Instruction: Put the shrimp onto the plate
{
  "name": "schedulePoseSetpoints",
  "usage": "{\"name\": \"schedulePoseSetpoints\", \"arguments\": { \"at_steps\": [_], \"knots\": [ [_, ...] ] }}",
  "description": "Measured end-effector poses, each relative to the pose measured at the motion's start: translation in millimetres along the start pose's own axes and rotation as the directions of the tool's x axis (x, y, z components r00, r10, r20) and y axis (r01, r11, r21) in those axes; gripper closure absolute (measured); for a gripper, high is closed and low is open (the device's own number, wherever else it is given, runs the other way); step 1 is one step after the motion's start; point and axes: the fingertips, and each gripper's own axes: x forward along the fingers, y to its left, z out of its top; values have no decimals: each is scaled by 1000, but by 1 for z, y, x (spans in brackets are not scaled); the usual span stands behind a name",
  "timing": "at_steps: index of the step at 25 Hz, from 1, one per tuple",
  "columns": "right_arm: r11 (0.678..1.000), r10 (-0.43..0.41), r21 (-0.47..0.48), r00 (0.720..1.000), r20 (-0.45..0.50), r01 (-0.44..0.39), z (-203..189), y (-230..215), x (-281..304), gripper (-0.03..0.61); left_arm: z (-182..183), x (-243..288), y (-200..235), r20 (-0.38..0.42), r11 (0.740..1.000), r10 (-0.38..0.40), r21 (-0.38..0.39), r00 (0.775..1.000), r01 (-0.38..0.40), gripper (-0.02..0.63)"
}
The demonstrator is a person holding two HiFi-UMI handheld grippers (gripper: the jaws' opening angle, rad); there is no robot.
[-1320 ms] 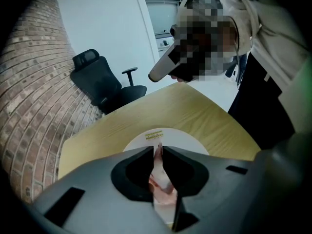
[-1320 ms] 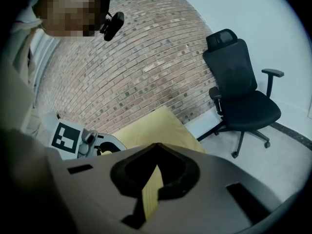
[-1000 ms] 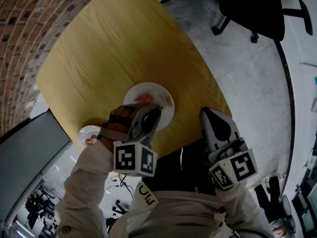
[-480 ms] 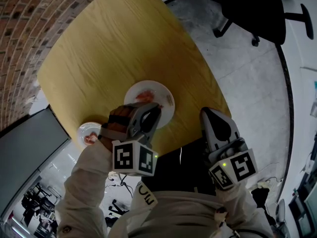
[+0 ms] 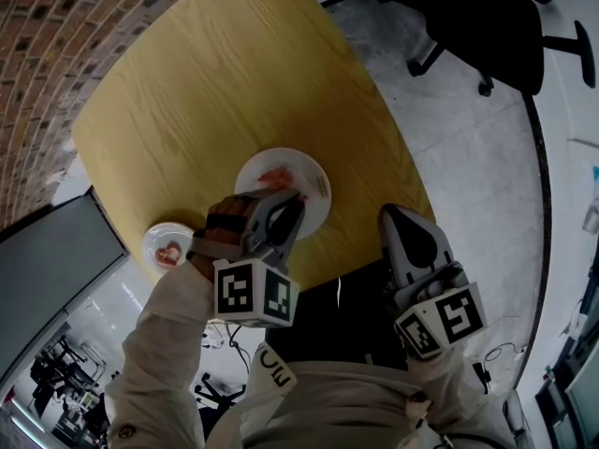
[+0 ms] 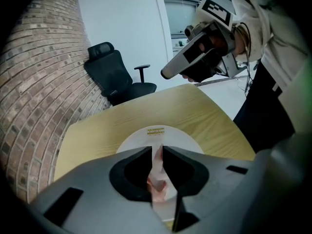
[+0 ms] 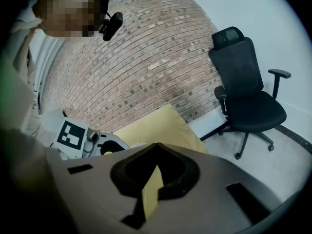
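A white plate (image 5: 314,181) lies on the yellow table (image 5: 215,73) near its front edge. My left gripper (image 5: 292,202) points steeply down over the plate's near side. In the left gripper view its jaws (image 6: 156,152) stand a narrow gap apart, shut on a pink shrimp (image 6: 157,179), with the plate (image 6: 183,139) below. A red-pink shrimp patch (image 5: 275,178) shows on the plate just past the tips; I cannot tell whether it is the held one. My right gripper (image 5: 398,215) hangs shut and empty off the table's front edge, its tips (image 7: 155,147) together.
A small white dish (image 5: 157,239) with another shrimp (image 5: 169,253) sits at the table's left corner. A brick wall (image 5: 47,26) runs along the table's far side. A black office chair (image 5: 477,17) stands on the grey floor to the right. The person's dark trousers fill the space below the table edge.
Both grippers keep their places and the left still holds the shrimp. The view has shifted slightly, so the small dish at the left corner shows more fully.
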Motion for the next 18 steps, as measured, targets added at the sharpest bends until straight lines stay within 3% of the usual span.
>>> {"name": "schedulePoseSetpoints", "arguments": {
  "at_steps": [7,12,18],
  "knots": [
    [1000,5,-8,1000,-3,-5,2,-5,-3,555,6,-6,5,9,999,28,-39,1000,-27,552],
    [999,42,-32,999,-15,-42,7,6,4,554,3,-23,14,31,986,80,-151,996,-74,552],
    [990,114,-75,992,-49,-118,11,37,21,555,-29,-50,14,-9,952,143,-272,990,-140,552]
  ]
}}
